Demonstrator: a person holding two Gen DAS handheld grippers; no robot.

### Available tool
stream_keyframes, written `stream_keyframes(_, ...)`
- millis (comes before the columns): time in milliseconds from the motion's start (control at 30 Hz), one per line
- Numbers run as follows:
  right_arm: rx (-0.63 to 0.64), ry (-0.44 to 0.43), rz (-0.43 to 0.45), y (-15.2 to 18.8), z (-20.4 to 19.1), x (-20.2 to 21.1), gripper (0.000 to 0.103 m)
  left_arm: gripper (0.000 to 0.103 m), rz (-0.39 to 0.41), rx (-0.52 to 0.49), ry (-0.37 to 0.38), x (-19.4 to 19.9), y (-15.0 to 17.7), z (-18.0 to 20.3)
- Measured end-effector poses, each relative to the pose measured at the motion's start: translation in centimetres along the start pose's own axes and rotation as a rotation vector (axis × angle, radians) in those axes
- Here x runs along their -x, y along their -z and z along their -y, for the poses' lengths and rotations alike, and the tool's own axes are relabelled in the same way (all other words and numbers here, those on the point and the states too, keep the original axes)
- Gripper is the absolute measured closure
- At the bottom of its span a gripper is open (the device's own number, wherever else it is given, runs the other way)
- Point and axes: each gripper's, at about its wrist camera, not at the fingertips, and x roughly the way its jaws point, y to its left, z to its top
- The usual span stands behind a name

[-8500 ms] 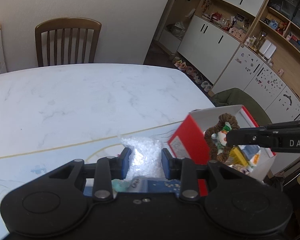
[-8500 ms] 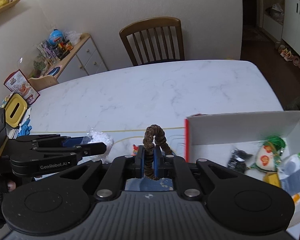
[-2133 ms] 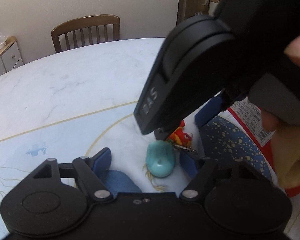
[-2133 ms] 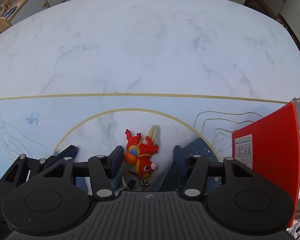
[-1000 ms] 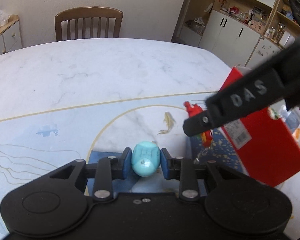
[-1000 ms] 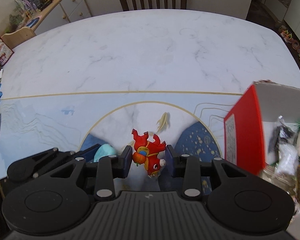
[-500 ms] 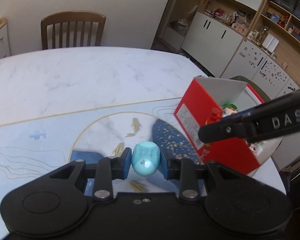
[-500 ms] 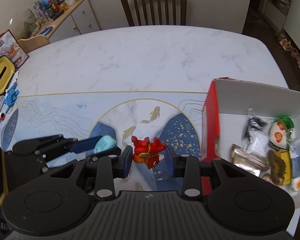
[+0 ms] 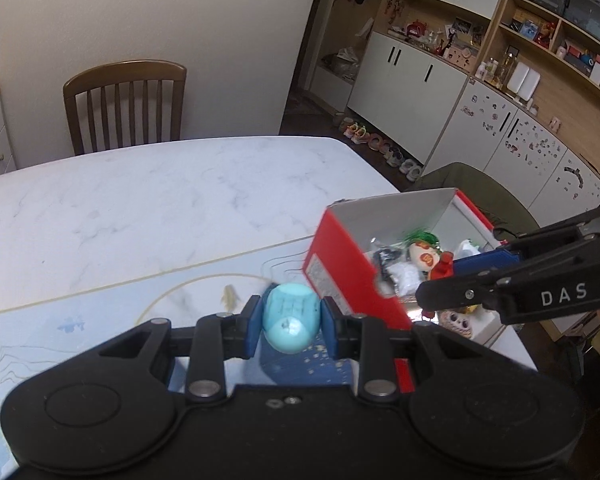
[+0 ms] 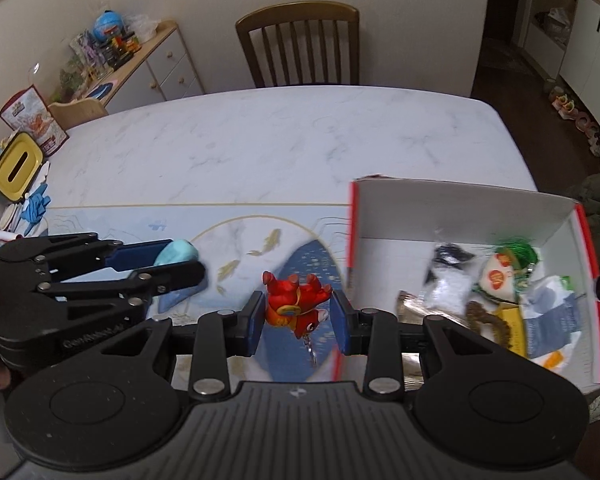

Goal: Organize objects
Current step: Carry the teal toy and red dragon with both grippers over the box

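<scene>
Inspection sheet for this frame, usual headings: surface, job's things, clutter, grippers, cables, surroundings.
Surface: marble table with a blue fish-print mat.
Job's things: red box open, holding small toys and packets; teal toy and red toy both held above the mat.
Clutter: yellow-lidded container and blue glove at the table's left edge.
Grippers: left gripper shut on teal toy; right gripper shut on red toy.
Cables: nothing seen.
Surroundings: chair, sideboard, white cabinets.
</scene>
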Motion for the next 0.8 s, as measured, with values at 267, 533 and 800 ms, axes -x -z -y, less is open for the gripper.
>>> stream_keyframes(267,-0.047,0.028,0.026,0.6,6.1,1.4,0.069,0.074,-0.007,-0.064,-0.012,-1.7,-1.2,4.9)
stream_keyframes(533,-0.085,0.069,0.049,0.8,12.1,2.4,0.069,0.074,-0.025,-0.098,-0.001,-4.4,-2.7,9.1)
stream_keyframes(800,-0.11,0.077,0.033,2.0,16.8,1.0,0.069,0.074,-0.066,-0.144,-0.022,-9.0,-3.6,12.8)
